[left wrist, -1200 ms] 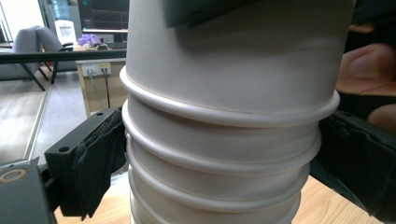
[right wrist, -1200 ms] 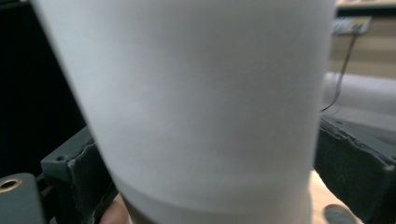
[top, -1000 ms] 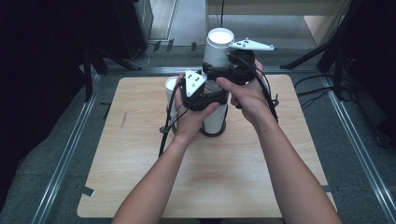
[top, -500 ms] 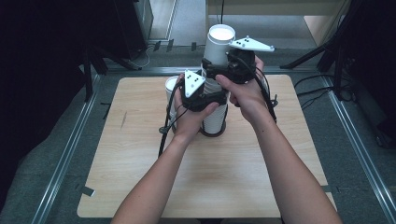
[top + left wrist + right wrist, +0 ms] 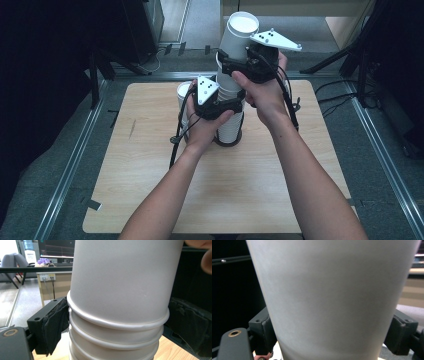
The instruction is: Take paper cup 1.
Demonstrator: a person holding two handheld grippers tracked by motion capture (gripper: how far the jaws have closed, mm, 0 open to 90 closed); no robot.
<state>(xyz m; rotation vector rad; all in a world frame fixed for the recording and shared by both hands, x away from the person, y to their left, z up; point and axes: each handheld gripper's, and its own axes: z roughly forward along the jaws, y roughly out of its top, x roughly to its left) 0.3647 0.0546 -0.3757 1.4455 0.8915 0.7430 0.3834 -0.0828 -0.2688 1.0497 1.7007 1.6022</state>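
- Wooden table [image 5: 150,200] under dim light; dark floor and cables around it.
- Stack of white paper cups [image 5: 231,125] upright mid-table, top cup [image 5: 239,35] raised above the rest.
- Left gripper [image 5: 212,97] clamped on stacked rims; right gripper [image 5: 252,62] just closing on top cup wall, pads [image 5: 262,332] at its sides.
- Light, thin-walled, easily crushed — grip gently, near rim.
- Left gripper view: nested rims [image 5: 117,325] up close; high view: second cup [image 5: 184,95] behind the stack.

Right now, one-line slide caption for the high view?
Left tongs clamp the cup stack; right tongs close on the top cup.
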